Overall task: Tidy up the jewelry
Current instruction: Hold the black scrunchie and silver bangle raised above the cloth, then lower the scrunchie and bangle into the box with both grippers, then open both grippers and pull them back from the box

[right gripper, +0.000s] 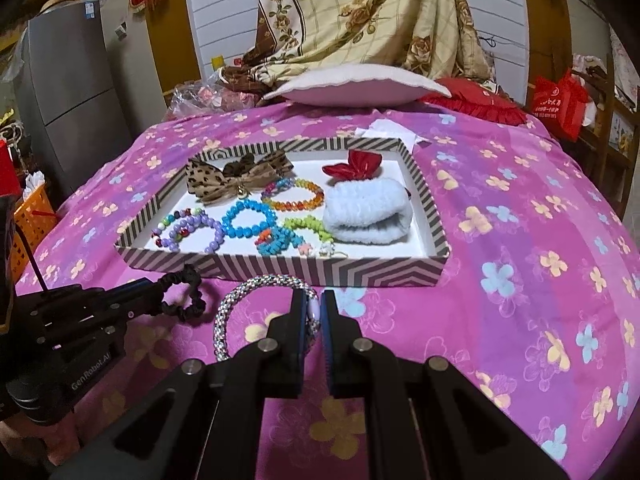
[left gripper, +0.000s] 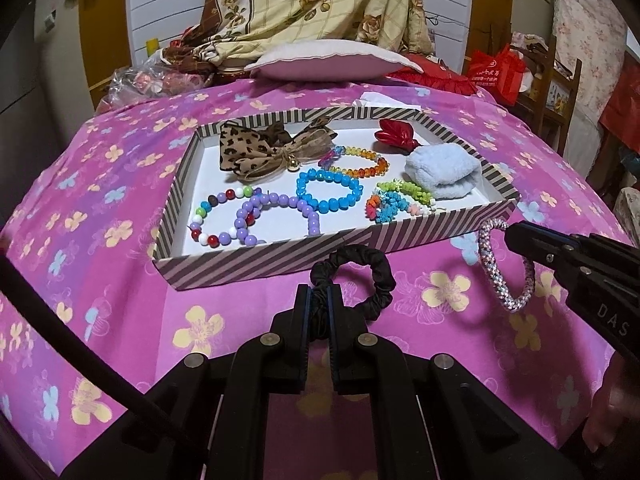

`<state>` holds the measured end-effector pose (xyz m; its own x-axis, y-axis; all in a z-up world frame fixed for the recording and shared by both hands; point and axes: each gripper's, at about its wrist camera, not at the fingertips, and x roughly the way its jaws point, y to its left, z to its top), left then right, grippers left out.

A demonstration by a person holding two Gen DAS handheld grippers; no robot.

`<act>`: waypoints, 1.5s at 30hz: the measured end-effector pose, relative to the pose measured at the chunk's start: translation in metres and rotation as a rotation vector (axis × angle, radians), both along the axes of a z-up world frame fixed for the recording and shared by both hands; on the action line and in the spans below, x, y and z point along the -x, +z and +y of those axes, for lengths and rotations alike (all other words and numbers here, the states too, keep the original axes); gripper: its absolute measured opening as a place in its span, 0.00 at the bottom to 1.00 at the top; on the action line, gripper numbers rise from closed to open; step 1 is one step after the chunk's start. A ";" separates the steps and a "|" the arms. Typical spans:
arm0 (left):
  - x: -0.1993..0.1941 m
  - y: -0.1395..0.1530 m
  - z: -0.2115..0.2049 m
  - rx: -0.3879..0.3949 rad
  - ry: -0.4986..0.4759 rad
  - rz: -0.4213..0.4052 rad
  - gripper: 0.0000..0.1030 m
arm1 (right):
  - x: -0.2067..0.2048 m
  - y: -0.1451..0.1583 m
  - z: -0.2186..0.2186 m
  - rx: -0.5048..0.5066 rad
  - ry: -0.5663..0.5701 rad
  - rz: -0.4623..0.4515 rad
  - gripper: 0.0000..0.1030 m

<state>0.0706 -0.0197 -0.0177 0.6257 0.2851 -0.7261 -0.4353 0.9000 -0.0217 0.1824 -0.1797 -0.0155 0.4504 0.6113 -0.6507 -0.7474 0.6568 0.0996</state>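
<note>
A striped box tray (left gripper: 280, 258) (right gripper: 320, 270) lies on the pink flowered cloth. In it are several bead bracelets, a leopard bow (left gripper: 256, 148) (right gripper: 228, 178), a red clip (left gripper: 394, 132) (right gripper: 352, 168) and a pale blue fluffy band (left gripper: 444, 172) (right gripper: 368, 212). My left gripper (left gripper: 319, 304) (right gripper: 158, 298) is shut on a black scrunchie (left gripper: 372, 280) (right gripper: 192, 296), held just in front of the tray. My right gripper (right gripper: 319, 308) (left gripper: 510, 236) is shut on a silver braided bracelet (right gripper: 240, 296) (left gripper: 516, 276), also lifted near the tray's front edge.
Behind the tray rest a white cushion (left gripper: 332, 60) (right gripper: 352, 84), a red cushion (right gripper: 476, 100) and a floral blanket (right gripper: 360, 12). White paper (right gripper: 394, 128) sits at the tray's far side. A grey fridge (right gripper: 72, 92) and an orange basket (right gripper: 28, 224) stand left.
</note>
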 end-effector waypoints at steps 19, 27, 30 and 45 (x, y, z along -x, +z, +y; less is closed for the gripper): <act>-0.023 0.066 0.054 0.032 0.057 -0.146 0.05 | -0.038 0.038 0.031 -0.161 0.020 -0.065 0.07; -0.061 0.031 0.101 0.151 0.114 -0.128 0.05 | -0.084 0.024 0.075 -0.111 -0.015 -0.010 0.07; -0.070 0.019 0.106 0.155 0.115 -0.109 0.05 | -0.103 0.019 0.093 -0.095 -0.025 0.003 0.07; -0.091 -0.006 0.117 0.186 0.130 -0.018 0.05 | -0.139 -0.020 0.146 0.064 -0.061 0.100 0.07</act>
<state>0.1612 0.0974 -0.0241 0.6054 0.2269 -0.7629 -0.5458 0.8160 -0.1904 0.3218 -0.0332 -0.0357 0.4168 0.5405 -0.7309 -0.6943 0.7083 0.1278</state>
